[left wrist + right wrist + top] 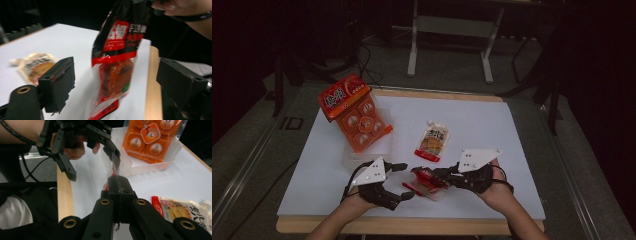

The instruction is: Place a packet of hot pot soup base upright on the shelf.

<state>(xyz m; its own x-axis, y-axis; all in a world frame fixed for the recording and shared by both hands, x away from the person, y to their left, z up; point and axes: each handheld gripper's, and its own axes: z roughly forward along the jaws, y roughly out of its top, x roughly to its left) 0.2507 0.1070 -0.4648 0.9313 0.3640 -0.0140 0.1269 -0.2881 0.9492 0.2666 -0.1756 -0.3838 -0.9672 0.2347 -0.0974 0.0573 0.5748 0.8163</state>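
A red and black snack packet (426,183) hangs just above the table's front edge. My right gripper (422,175) is shut on the packet's clear top seam (115,167). In the left gripper view the packet (117,62) dangles between the two wide-apart pads (61,83) of my left gripper (120,82), and neither pad presses on it. From the right gripper view, my left gripper (95,166) stands open in a hand, one finger close to the seam. In the high view the left gripper (408,181) sits just left of the packet.
An orange multi-cup pack (359,116) leans in a clear tray (349,159) at the back left of the white mat. A yellowish pouch (432,142) lies mid-table, behind the grippers. The wooden table edge (412,225) runs along the front.
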